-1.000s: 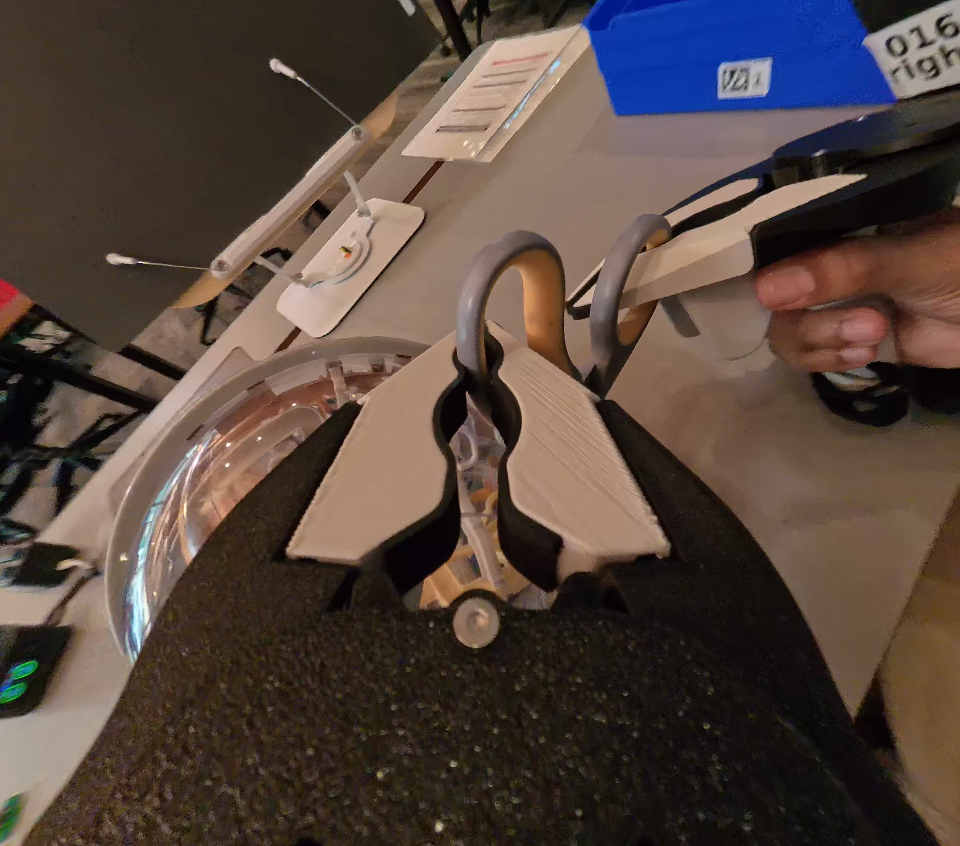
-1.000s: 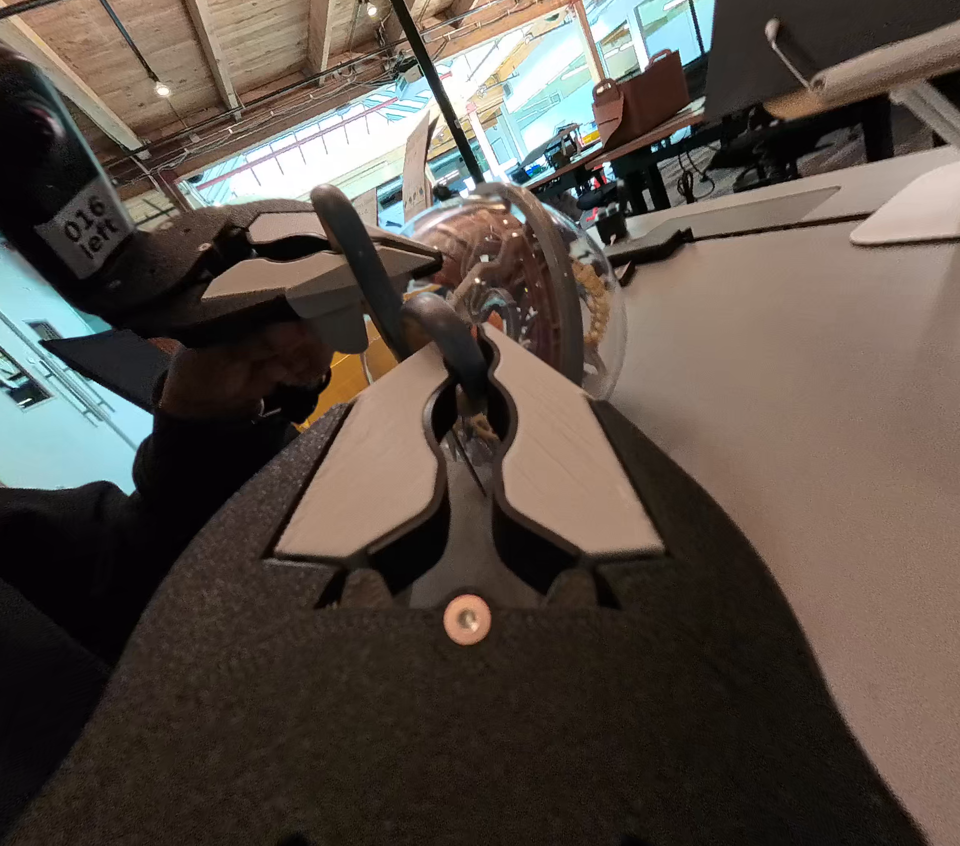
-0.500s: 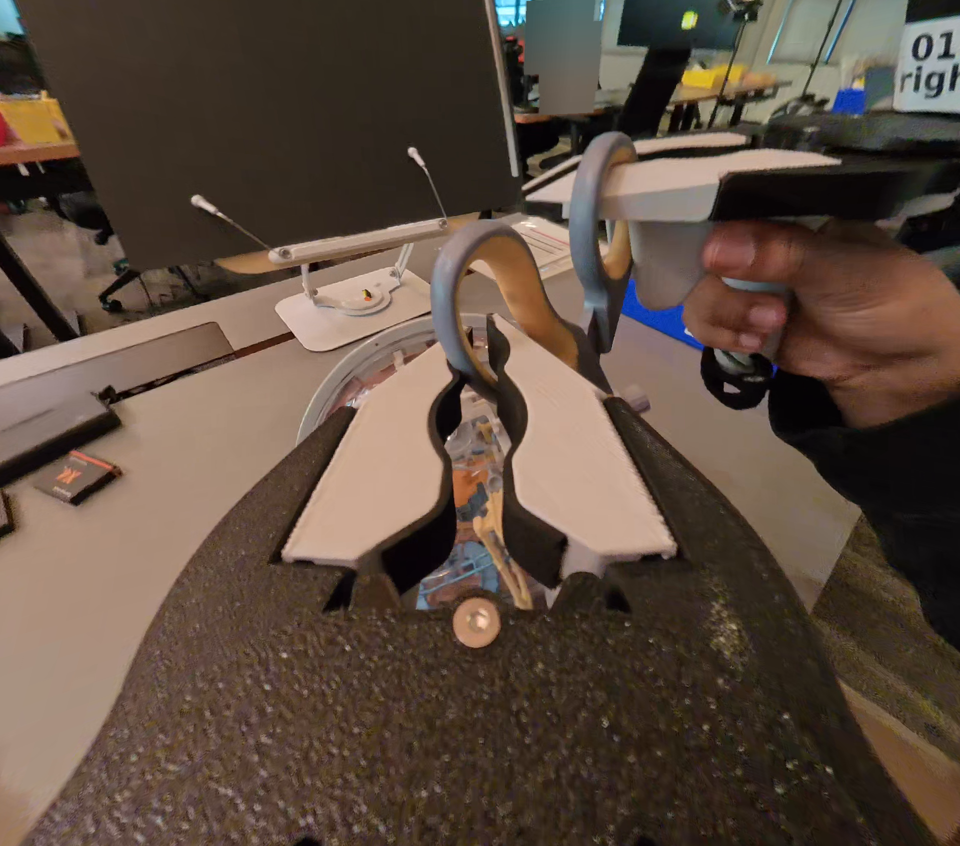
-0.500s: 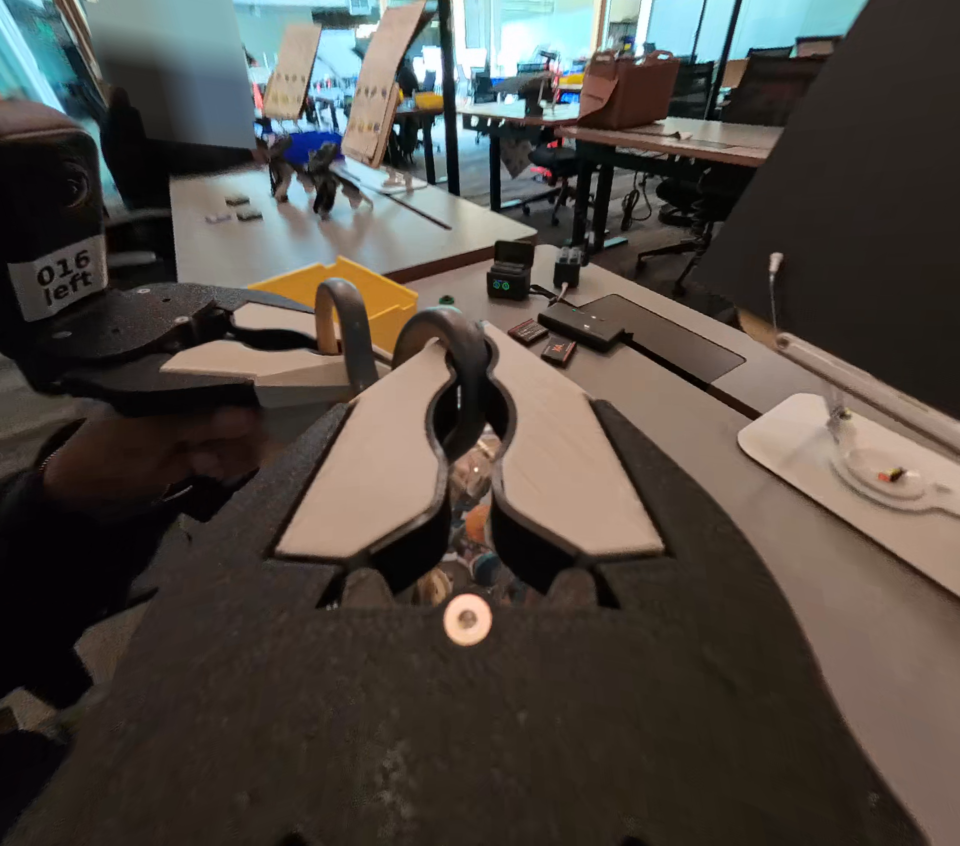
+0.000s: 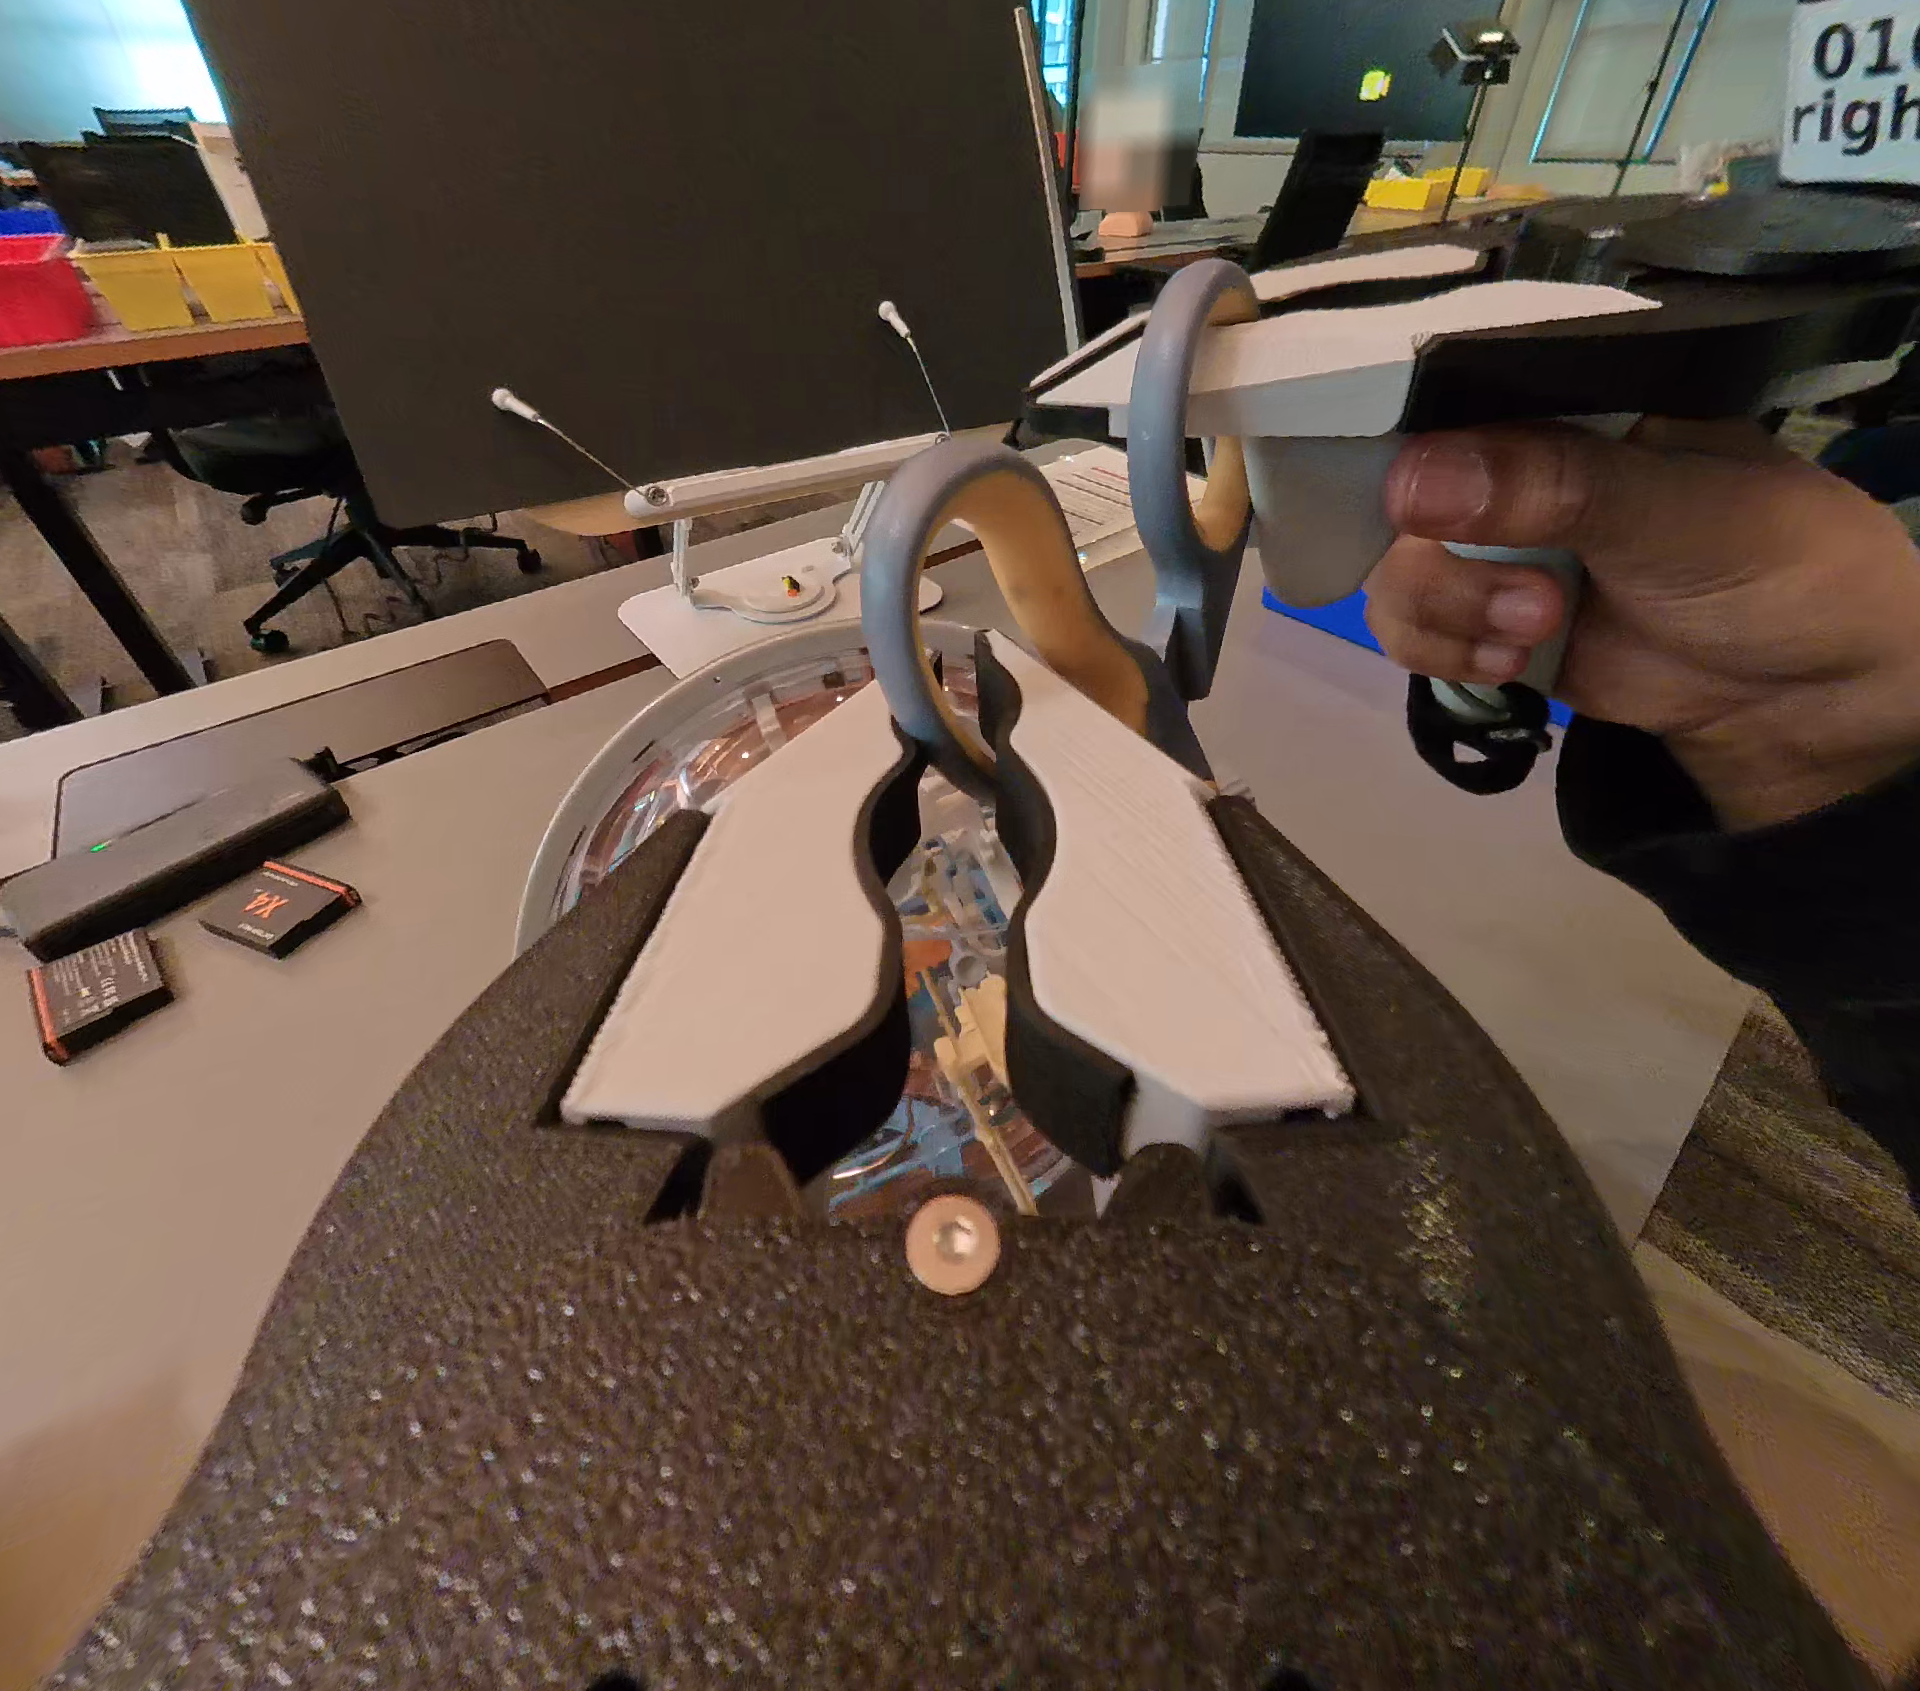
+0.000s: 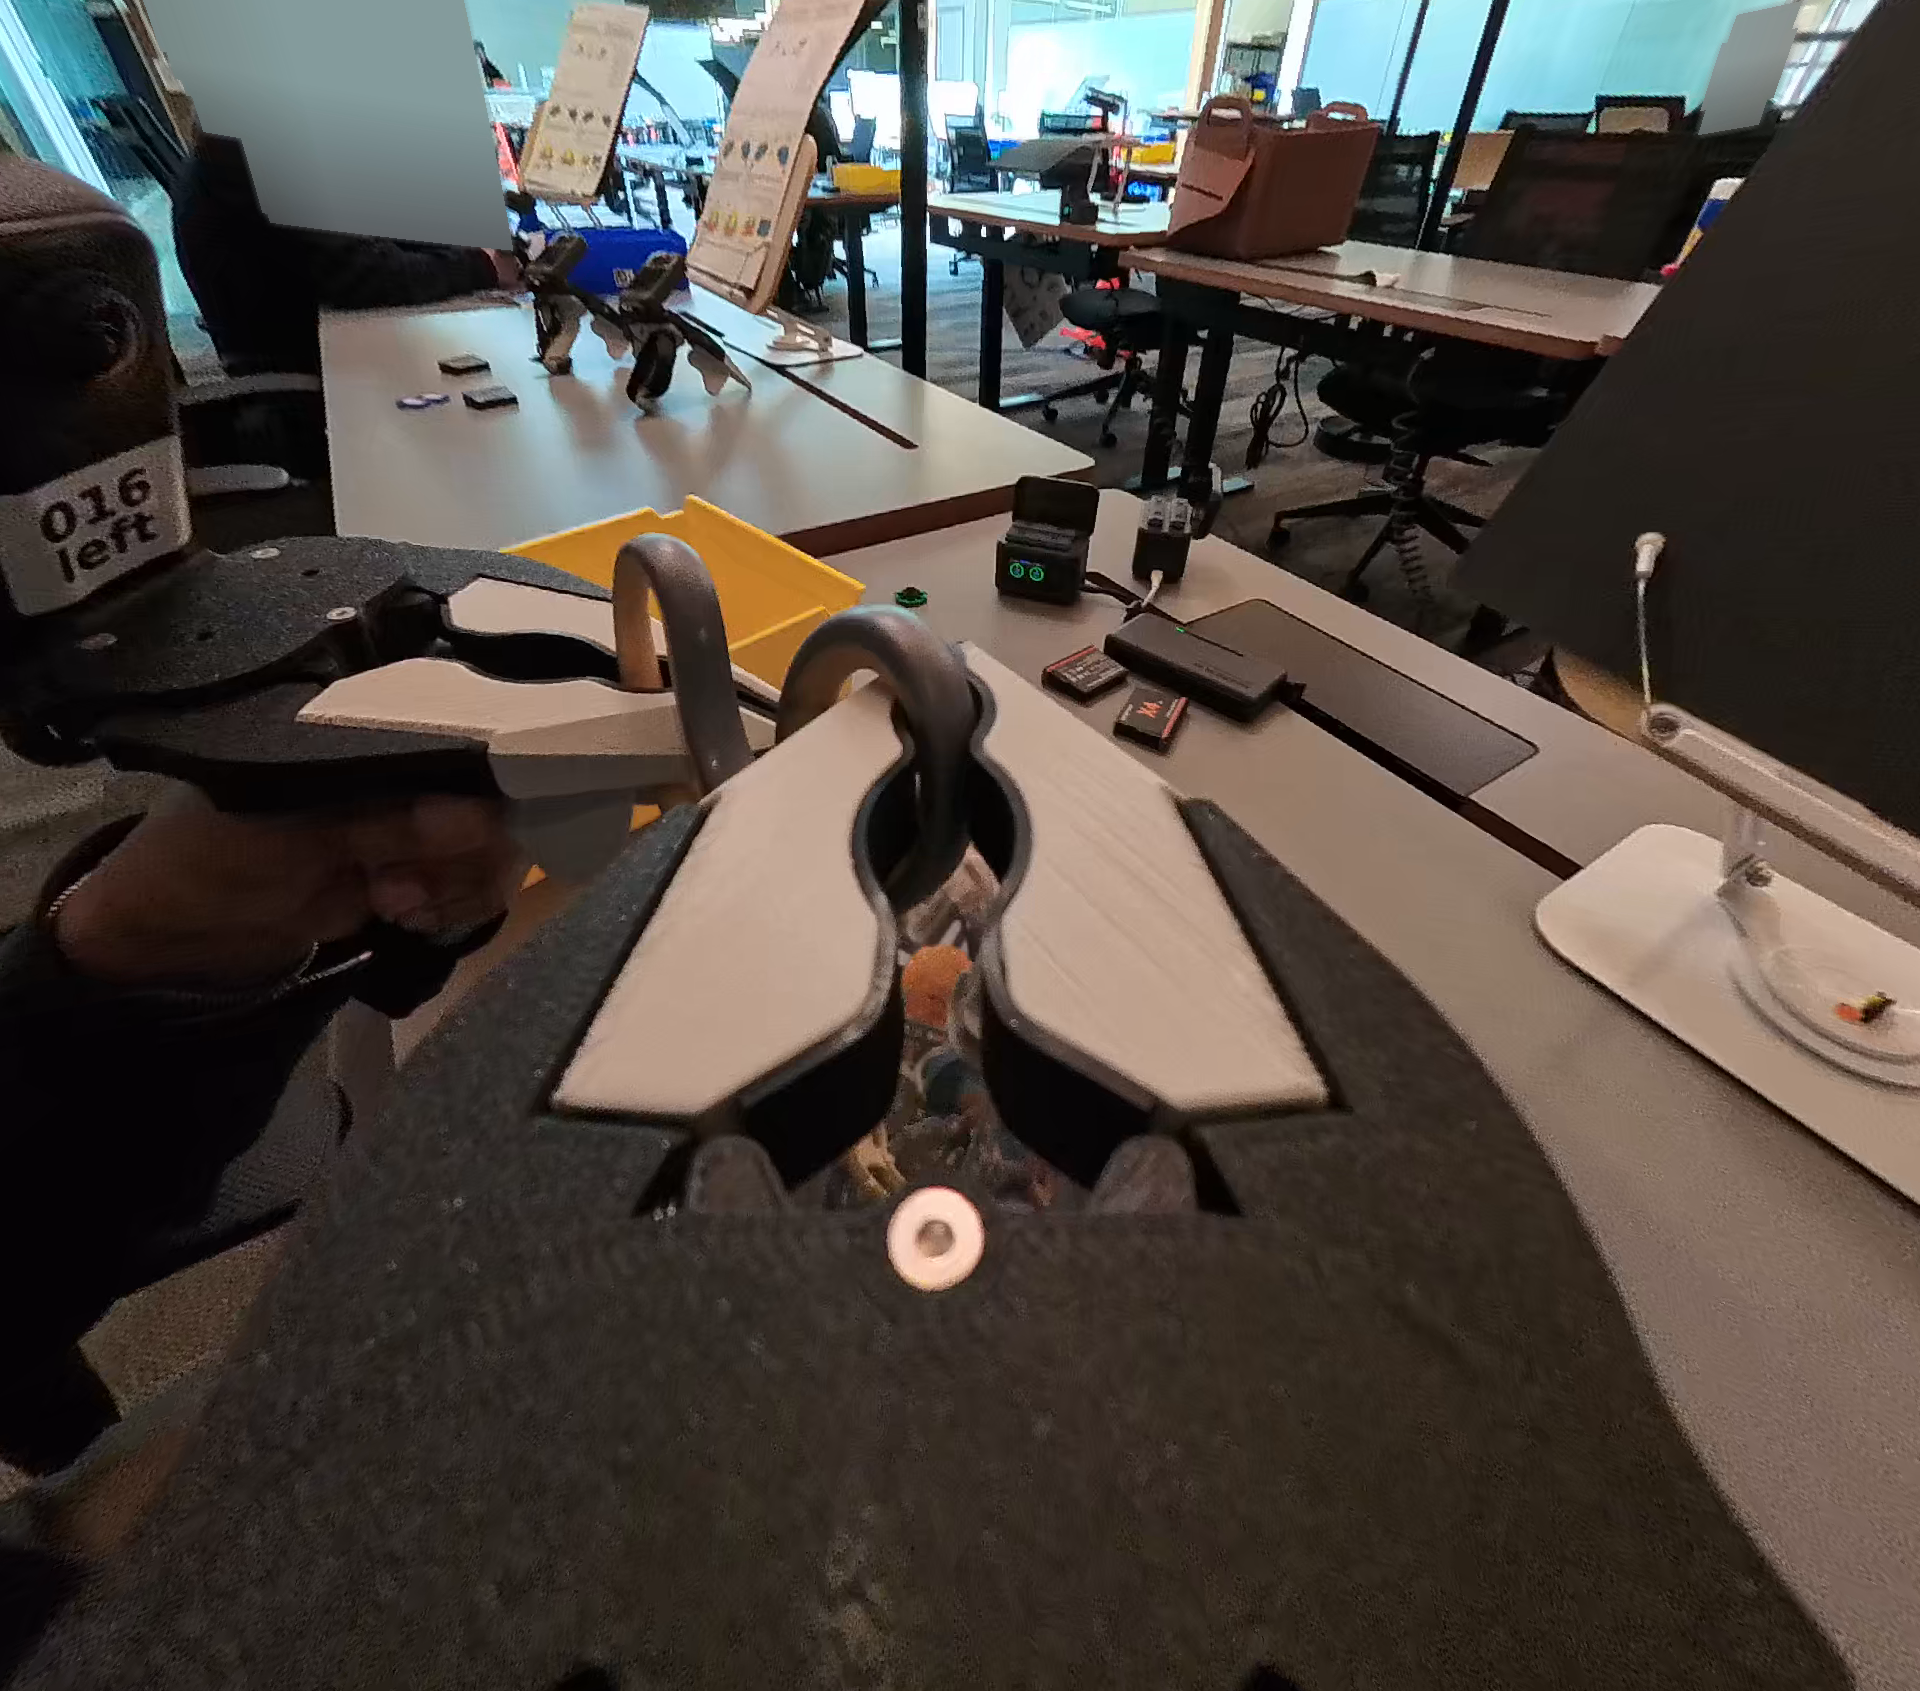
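Observation:
A pair of scissors with grey handle loops lined in tan is held handles-up between both grippers. My left gripper (image 5: 951,685) is shut on one loop (image 5: 894,561). My right gripper (image 6: 935,696) is shut on the other loop (image 6: 883,633). In the left wrist view the right gripper (image 5: 1081,384) comes in from the right, held by a hand (image 5: 1662,581). In the right wrist view the left gripper (image 6: 748,706) comes in from the left. The blades are hidden below the fingers. Under them sits a clear dome with a white rim (image 5: 623,768) and colourful small parts inside.
A black board (image 5: 623,207) stands at the back behind a white stand with two thin rods (image 5: 769,488). A flat black device (image 5: 177,852) and small batteries (image 5: 281,903) lie to the left. A yellow bin (image 6: 748,571) and charger cases (image 6: 1049,550) are on the table. The left gripper's tips are roughly 5 cm from the right gripper's.
Both grippers and the scissors have swung from a tilted pose to level and now face the black board. Both stay shut on the handle loops, above the dome.

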Demonstrator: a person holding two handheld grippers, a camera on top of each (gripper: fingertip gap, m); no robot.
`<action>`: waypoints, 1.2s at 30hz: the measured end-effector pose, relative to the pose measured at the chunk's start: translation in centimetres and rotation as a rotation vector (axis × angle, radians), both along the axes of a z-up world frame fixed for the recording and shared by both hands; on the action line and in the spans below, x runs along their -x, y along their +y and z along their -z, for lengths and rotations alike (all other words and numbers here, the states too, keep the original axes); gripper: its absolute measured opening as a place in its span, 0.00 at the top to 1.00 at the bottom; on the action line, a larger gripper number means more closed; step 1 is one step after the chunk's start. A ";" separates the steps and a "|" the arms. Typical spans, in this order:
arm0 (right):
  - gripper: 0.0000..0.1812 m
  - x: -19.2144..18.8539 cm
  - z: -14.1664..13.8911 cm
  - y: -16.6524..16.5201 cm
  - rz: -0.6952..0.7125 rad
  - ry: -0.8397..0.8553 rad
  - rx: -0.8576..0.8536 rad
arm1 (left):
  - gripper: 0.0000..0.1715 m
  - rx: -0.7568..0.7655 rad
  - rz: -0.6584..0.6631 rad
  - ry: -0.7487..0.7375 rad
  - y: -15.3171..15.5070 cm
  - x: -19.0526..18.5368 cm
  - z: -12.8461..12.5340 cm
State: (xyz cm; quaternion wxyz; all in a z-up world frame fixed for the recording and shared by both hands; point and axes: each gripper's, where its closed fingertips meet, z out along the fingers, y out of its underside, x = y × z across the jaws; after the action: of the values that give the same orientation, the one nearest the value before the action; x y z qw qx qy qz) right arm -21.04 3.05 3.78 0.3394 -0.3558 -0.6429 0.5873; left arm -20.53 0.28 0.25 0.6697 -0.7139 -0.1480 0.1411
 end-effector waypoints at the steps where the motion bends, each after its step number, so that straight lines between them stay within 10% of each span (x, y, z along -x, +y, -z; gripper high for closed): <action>1: 1.00 -0.1 0.1 0.0 -0.003 0.005 0.015 | 0.98 -0.002 0.009 0.002 -0.1 -0.1 0.0; 10: 1.00 -1.4 0.3 1.1 -0.005 0.048 0.118 | 0.92 0.044 0.014 0.208 -0.4 -0.5 0.0; 17: 1.00 -1.9 0.6 3.4 -0.013 0.044 0.239 | 0.81 0.066 0.163 0.066 -1.7 -1.3 1.6; 36: 1.00 -5.9 5.7 6.7 0.099 0.023 0.354 | 0.93 0.071 0.113 0.158 2.5 -2.7 1.9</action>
State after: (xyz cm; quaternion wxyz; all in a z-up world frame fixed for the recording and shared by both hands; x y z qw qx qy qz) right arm -15.15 9.78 -1.91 0.3072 -0.4347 -0.5072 0.6778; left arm -17.86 2.74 -1.60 0.6604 -0.7311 -0.0494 0.1640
